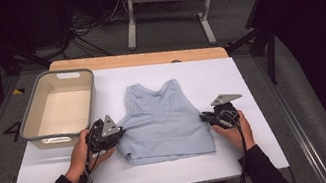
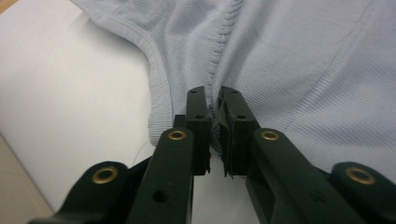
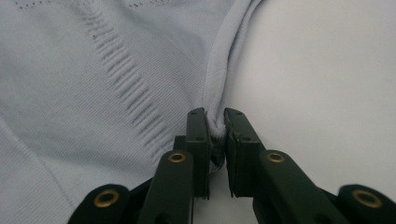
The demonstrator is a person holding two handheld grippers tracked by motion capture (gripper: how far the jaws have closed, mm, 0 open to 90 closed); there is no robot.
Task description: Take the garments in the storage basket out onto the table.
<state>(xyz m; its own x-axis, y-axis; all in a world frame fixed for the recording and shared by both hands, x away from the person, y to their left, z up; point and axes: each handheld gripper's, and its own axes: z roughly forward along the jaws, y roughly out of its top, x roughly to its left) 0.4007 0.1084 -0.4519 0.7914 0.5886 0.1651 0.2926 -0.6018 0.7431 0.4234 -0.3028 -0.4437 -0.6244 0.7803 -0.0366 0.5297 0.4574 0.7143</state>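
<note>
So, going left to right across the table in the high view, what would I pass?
Beige plastic bin → left gripper → pale blue ribbed sleeveless top, lying flat on the white table → right gripper.

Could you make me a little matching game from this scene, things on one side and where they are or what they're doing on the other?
Things:
1. pale blue top
2. beige bin
3. left tongs
4. right tongs

Places or states:
A. stands at the table's far left
B. pinches the top's side by the ribbed seam
C. lies flat mid-table
D. pinches the top's rolled edge

Pairs: 1-C, 2-A, 3-B, 4-D
</note>
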